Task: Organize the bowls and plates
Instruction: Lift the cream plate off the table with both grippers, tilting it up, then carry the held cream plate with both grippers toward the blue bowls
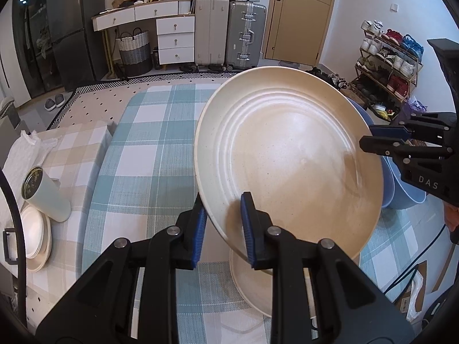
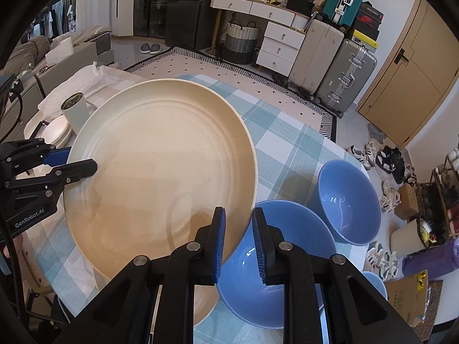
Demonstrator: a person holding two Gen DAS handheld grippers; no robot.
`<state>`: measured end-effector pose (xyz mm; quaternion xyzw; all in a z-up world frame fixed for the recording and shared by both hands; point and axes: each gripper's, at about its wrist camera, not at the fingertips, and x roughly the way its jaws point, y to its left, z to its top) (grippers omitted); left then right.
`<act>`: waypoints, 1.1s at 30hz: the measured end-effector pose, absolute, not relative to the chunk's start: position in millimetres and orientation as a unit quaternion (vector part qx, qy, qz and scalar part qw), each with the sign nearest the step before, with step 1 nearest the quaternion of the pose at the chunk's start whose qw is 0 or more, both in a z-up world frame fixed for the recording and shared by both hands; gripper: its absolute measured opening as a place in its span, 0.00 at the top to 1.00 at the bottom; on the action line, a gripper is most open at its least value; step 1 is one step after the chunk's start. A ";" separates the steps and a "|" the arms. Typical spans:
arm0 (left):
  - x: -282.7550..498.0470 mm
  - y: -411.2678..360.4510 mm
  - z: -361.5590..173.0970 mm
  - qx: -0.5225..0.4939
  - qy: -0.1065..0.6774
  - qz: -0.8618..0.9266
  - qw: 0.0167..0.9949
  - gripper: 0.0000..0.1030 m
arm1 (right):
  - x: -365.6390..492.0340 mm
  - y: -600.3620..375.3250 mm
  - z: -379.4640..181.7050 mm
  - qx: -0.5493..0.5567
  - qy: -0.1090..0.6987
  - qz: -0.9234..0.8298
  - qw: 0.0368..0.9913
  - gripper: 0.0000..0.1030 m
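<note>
A large cream plate (image 1: 287,154) is held above the table between both grippers. My left gripper (image 1: 223,223) is shut on its near rim. My right gripper (image 2: 238,240) is shut on the opposite rim of the same plate (image 2: 160,172); it shows at the right of the left wrist view (image 1: 370,136). Another cream plate (image 1: 249,286) lies on the table beneath the lifted one. Two blue bowls stand to the right, one near (image 2: 258,281) and one farther (image 2: 347,200).
The table has a blue checked cloth (image 1: 155,149). At the left are a stack of small white plates (image 1: 37,235), a white tin can (image 1: 46,195) and white plastic wrap (image 1: 25,149). Suitcases, drawers and a shoe rack (image 1: 387,66) stand beyond.
</note>
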<state>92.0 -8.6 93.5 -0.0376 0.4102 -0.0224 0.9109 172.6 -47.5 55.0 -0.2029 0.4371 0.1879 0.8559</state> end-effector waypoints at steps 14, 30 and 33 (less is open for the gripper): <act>67.1 -12.5 76.7 -0.030 0.419 -0.024 0.907 0.81 | 146.9 -48.2 36.8 -0.201 0.446 0.195 0.850 0.81; 55.2 -18.8 52.1 -0.027 0.429 -0.036 0.902 0.81 | 122.1 -61.6 16.5 -0.181 0.455 0.200 0.848 0.81; 53.1 -19.0 45.6 -0.027 0.430 -0.036 0.902 0.81 | 118.4 -61.1 14.6 -0.183 0.456 0.200 0.848 0.81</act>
